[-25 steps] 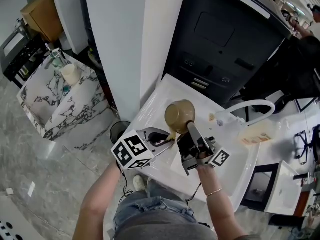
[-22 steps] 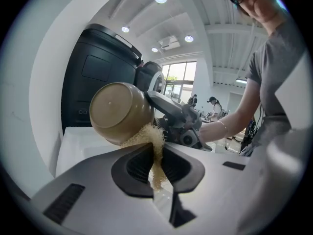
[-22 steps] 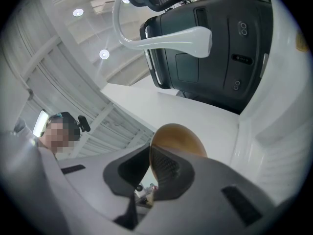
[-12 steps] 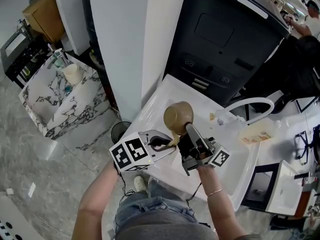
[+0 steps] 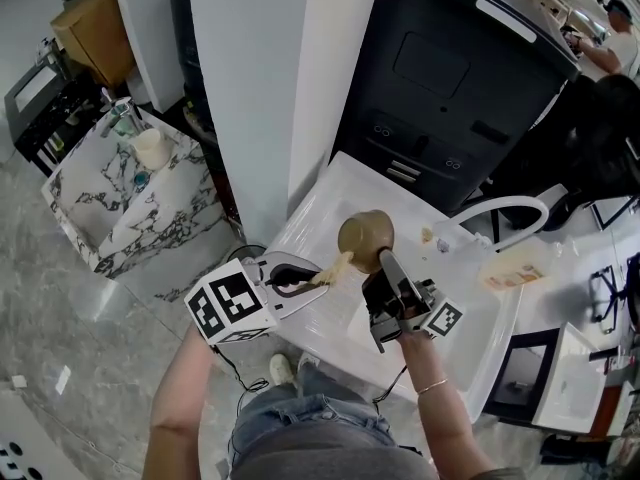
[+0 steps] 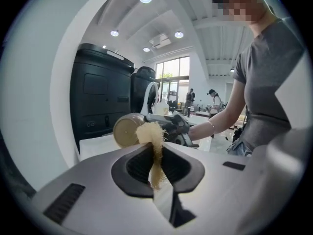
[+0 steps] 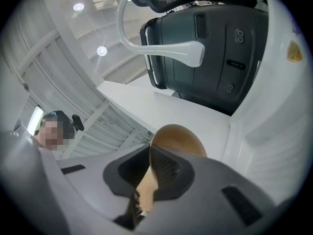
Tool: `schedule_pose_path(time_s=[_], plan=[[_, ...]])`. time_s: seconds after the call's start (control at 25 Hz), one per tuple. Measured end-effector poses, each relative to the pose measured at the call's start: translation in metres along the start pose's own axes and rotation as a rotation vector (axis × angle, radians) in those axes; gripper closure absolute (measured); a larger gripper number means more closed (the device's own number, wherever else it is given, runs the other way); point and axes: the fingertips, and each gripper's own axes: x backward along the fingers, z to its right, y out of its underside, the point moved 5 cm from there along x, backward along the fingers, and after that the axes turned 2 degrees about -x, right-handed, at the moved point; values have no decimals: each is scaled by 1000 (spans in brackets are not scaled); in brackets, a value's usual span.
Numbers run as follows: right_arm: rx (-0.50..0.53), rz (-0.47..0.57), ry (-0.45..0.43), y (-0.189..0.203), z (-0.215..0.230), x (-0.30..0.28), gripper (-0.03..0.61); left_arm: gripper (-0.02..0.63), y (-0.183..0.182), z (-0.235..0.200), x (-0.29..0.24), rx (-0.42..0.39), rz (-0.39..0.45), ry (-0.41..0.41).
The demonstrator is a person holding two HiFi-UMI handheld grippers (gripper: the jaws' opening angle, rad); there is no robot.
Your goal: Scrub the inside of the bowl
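the bowl (image 5: 365, 240) is off the white desk (image 5: 330, 183), held in the air above it and tipped onto its side. the right gripper (image 5: 385, 268) carries it. in the right gripper view the two fingers (image 7: 164, 168) are closed on the bowl's wall at the rim, one inside and one outside, with the tan curve of the bowl (image 7: 178, 137) rising just past them. the left gripper (image 5: 300, 276) has its fingers pinched together on a pale, fibrous scrubber (image 5: 333, 266). in the left gripper view the scrubber's strand runs down between the fingers and its frayed tuft (image 6: 149, 133) sticks out ahead, right beside the bowl (image 6: 124, 131). whether the tuft touches the bowl cannot be told from these views. the bowl looks light and rigid, with a smooth and probably slippery surface, so a pinch on the rim could let it twist or slide once the scrubber pushes on it. a deeper bite on the wall, with the push aimed towards the gripping fingers, would likely hold better. the scrubber looks soft and springy, and gripped this far back its tip will probably bend away under pressure, so a hold nearer the tuft would give firmer strokes inside the bowl.
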Motion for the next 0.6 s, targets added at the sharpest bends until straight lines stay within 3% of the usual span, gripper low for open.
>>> schedule_pose_path(time_s=[0.16, 0.32, 0.44, 0.6], plan=[[-2, 17, -1, 1, -1, 0, 557, 569, 15, -28, 11, 62, -13, -106], [-25, 53, -13, 0, -3, -2, 557, 569, 37, -55, 3, 186, -2, -189], [-42, 58, -32, 2, -6, -5, 557, 569, 46, -67, -11, 261, 26, -195], [-64, 66, -48, 5, -6, -7, 557, 569, 43, -73, -28, 302, 71, -155]])
